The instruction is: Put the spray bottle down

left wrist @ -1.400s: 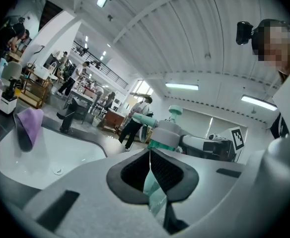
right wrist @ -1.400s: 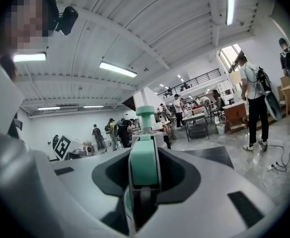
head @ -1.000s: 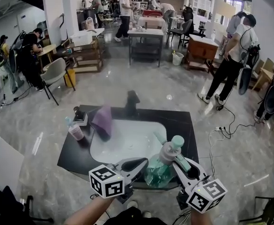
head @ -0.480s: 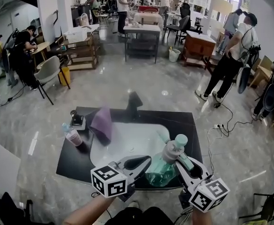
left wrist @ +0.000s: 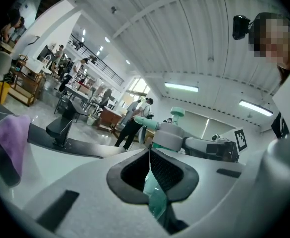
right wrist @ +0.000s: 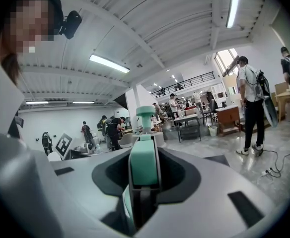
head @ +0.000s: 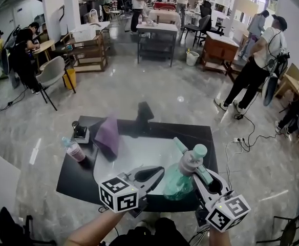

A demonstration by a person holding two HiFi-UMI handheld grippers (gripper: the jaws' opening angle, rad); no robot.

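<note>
Since 1 s ago the spray bottle (head: pixel 179 182) has come up a bit & stands less tilted, cap now higher in frame; both grippers rode along w/ it, and the table (head: pixel 70 181) sits lower-left in head view than before. Bottle is at 5 o'clock of the white basin (head: pixel 134 155), over the table's near edge, clear green body w/ grey collar, pale green cap at 1 o'clock, nozzle poking toward 11 o'clock. Can't tell if its base touches the top. R gripper (head: pixel 200 174) comes in from 5 o'clock, its marker cube (head: pixel 226 212) nearest the person. In right gripper view the jaws are clamped on the bottle (right wrist: pixel 144 165) at its green trigger, which fills the slot between the pads; R gripper (right wrist: pixel 145 178) is narrow, bottle head rising at 12 o'clock. L gripper (head: pixel 157 173) comes from 7 o'clock, tip just beside the bottle body at its 9 o'clock side. In left gripper view the L gripper (left wrist: pixel 150 155) has its pads meeting at the tip w/ nothing pinched; the green body shows thru the slit below, bottle head (left wrist: pixel 170 135) beyond at 1 o'clock. On the table: purple cloth (head: pixel 108 132) at 10 o'clock of the basin, black tap (head: pixel 144 111) at 12 o'clock, small pink bottle (head: pixel 73 150) at 9 o'clock, small box (head: pixel 80 132) just beyond it.
</note>
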